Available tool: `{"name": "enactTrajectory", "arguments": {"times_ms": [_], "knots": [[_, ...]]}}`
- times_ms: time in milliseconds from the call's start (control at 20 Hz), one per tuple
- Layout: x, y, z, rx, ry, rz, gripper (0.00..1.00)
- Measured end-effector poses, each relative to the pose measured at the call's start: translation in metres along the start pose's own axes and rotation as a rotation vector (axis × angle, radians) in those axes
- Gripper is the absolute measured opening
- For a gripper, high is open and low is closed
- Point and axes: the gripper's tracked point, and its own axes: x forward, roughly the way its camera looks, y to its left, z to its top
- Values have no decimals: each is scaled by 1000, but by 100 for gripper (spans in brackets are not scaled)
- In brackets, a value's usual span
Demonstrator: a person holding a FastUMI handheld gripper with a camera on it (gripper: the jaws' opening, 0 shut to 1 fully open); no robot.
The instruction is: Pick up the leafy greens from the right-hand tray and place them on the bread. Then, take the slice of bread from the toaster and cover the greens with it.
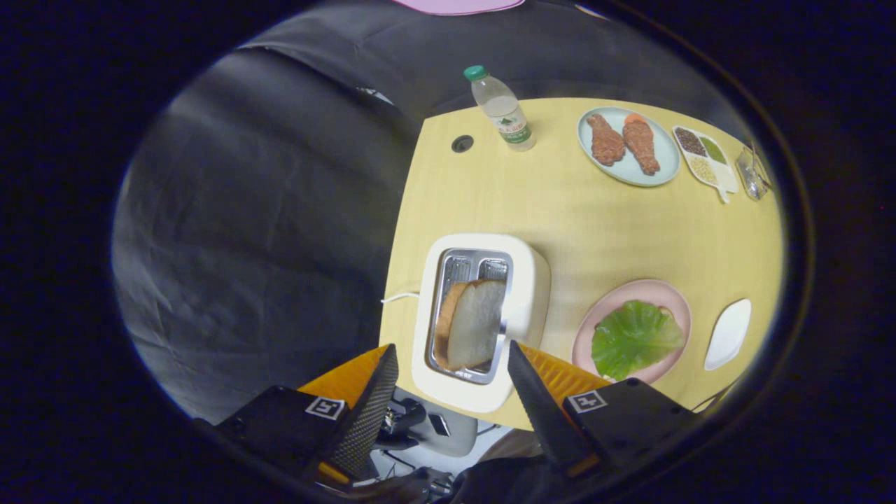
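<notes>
Yellow tabletop [595, 231] below, greens [635, 337] already on the pink plate [675, 297]. Fingers [448, 381] spread wide, empty, above the toaster [528, 280]. Next: descend and pinch the bread slice [476, 322]

Bread [670, 315] under greens [633, 338] — mostly hidden.
</notes>
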Motion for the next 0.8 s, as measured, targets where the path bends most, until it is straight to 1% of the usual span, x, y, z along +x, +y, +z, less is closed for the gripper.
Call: {"name": "enactTrajectory", "arguments": {"times_ms": [100, 250, 350, 450, 550, 600, 650, 700, 800], "knots": [[16, -1, 2, 5, 6, -33, 99], [33, -10, 1, -3, 24, -91, 90], [45, -11, 1, 5, 32, -107, 83], [48, -8, 2, 2, 39, -106, 77], [50, -14, -5, -16, 56, -125, 71], [54, -20, -9, -10, 69, -151, 54], [54, -21, -9, 3, 75, -153, 37], [50, -26, -7, 8, 77, -175, 31], [49, -33, -6, 3, 86, -185, 18]]}}
